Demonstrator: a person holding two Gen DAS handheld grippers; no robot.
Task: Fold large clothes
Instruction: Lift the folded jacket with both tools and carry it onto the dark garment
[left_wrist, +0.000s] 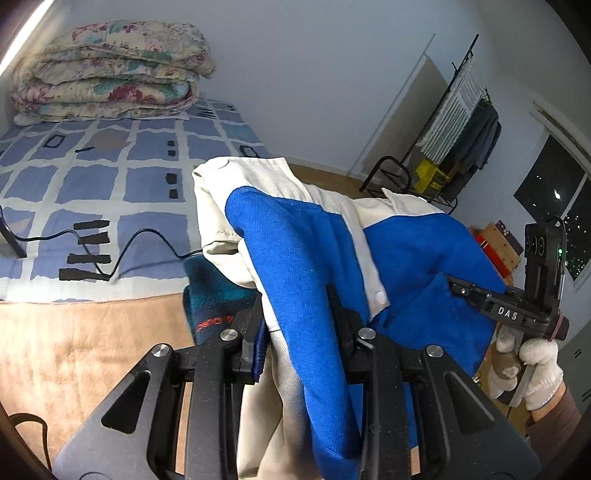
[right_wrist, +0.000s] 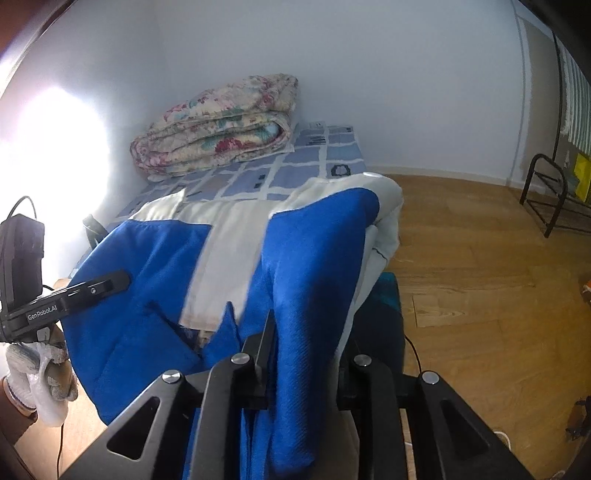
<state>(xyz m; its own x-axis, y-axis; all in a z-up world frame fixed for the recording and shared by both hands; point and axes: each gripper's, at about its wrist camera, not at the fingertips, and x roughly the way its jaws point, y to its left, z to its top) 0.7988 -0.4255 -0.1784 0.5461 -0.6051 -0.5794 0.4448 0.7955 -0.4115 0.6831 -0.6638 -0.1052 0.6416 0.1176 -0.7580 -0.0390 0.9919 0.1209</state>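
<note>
Bed: my bed (left_wrist: 110, 177) lies far left under a blue checked cover, a folded floral quilt (left_wrist: 107, 70) at its far end.
Floor: wood floor (right_wrist: 480, 266), clothes rack (left_wrist: 454, 122) far right.
Jacket: blue-and-cream jacket (left_wrist: 295, 240) hangs between my grippers, above the bed's near edge.
Left gripper (left_wrist: 299, 314): clamped on jacket cloth.
Right gripper (right_wrist: 306, 332): likewise pinching the jacket.
Writing: "DAS", "GenRobot.AI".
</note>
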